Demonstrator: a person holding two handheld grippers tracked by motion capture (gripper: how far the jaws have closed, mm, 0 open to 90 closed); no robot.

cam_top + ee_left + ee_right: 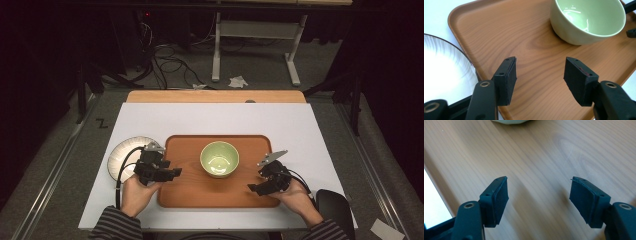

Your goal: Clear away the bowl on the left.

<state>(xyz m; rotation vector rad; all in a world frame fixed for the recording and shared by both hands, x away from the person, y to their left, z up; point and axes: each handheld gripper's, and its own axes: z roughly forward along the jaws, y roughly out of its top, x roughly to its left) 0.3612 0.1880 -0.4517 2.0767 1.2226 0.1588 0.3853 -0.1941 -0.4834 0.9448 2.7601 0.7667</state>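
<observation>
A pale green bowl (219, 159) stands empty on a brown wooden tray (185, 192) in the middle of the white table top. My left gripper (175, 172) hovers over the tray's left edge, open, with nothing between its jaws; in the left gripper view the bowl (589, 20) lies ahead and to the right of it (539, 72). My right gripper (251, 188) is over the tray's right part, below and right of the bowl, also open and empty (539, 195). A sliver of the bowl's base (509, 121) shows at the top of the right gripper view.
A white ribbed plate (120, 155) lies on the table just left of the tray, partly under my left hand; its rim (446, 72) shows beside the left jaw. A wooden board edge (215, 96) runs along the table's far side. Cables and a stand are on the floor beyond.
</observation>
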